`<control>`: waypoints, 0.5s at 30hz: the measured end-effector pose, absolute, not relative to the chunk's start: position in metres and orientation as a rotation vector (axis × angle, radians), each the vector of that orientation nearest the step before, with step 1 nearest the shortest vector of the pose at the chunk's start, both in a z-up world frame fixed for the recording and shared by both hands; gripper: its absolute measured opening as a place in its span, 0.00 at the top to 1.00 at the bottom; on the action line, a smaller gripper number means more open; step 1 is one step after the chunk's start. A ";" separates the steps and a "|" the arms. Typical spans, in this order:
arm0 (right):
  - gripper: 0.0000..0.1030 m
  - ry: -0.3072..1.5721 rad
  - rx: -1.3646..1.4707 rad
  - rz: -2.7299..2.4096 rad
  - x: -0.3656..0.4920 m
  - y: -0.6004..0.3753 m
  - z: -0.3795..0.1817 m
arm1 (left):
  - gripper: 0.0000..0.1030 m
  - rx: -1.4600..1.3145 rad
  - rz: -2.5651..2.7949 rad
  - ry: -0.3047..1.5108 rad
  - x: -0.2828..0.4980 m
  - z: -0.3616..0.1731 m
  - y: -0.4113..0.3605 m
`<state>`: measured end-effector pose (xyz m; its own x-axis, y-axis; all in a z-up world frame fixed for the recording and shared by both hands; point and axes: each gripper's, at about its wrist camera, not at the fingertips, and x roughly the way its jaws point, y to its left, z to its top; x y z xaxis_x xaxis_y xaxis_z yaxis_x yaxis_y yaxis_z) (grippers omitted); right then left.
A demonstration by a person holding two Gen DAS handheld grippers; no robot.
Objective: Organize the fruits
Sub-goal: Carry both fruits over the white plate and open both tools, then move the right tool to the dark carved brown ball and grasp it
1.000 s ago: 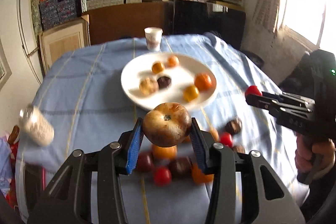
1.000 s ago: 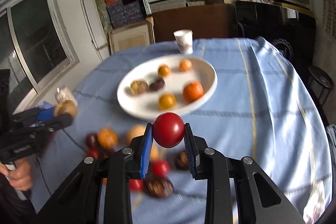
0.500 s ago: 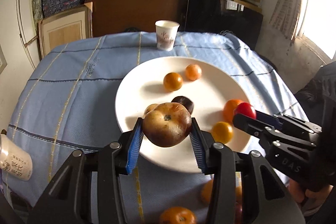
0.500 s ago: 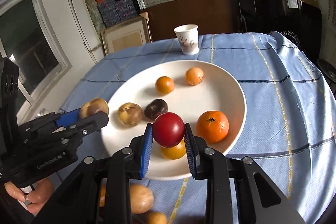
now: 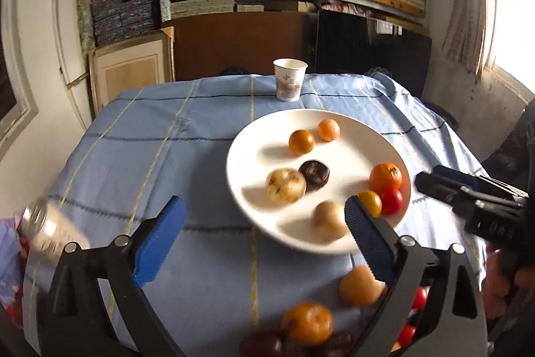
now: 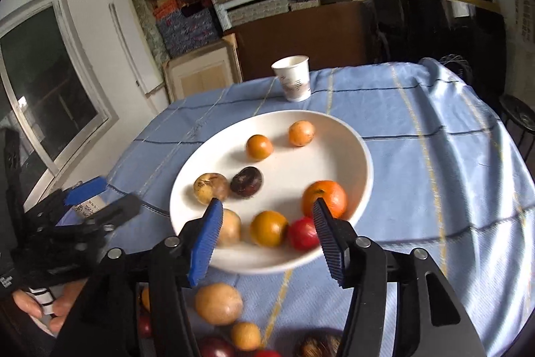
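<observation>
A white plate (image 5: 254, 136) (image 6: 351, 136) on the blue tablecloth holds several fruits. A tan round fruit (image 5: 329, 220) (image 6: 230, 226) lies near its front rim, blurred. A red fruit (image 5: 392, 201) (image 6: 302, 233) lies beside a yellow one (image 6: 268, 228) and an orange (image 6: 326, 198). My left gripper (image 5: 264, 236) is open and empty, in front of the plate's left part. My right gripper (image 6: 267, 236) is open and empty over the plate's front rim; it also shows in the left wrist view (image 5: 444, 186). Loose fruits (image 5: 307, 323) (image 6: 219, 303) lie on the cloth below the plate.
A paper cup (image 5: 289, 79) (image 6: 294, 77) stands behind the plate near the table's far edge. A white bottle (image 5: 50, 230) lies at the table's left edge. Shelves and a brown cabinet stand behind the table.
Both grippers have opened and drawn back. The tan fruit left the left gripper and the red fruit left the right gripper; both now lie on the plate.
</observation>
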<state>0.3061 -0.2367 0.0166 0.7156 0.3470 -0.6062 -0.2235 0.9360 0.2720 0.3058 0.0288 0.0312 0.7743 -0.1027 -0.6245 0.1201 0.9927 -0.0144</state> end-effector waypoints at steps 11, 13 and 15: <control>0.43 0.757 0.173 0.256 0.246 -0.271 -0.013 | 0.05 -0.089 -0.019 0.740 0.236 -0.004 0.081; 0.43 0.776 0.204 0.236 0.243 -0.281 -0.019 | 0.05 -0.095 0.005 0.729 0.230 -0.006 0.085; 0.43 0.794 0.212 0.219 0.242 -0.285 -0.025 | 0.05 -0.075 0.051 0.723 0.225 -0.009 0.088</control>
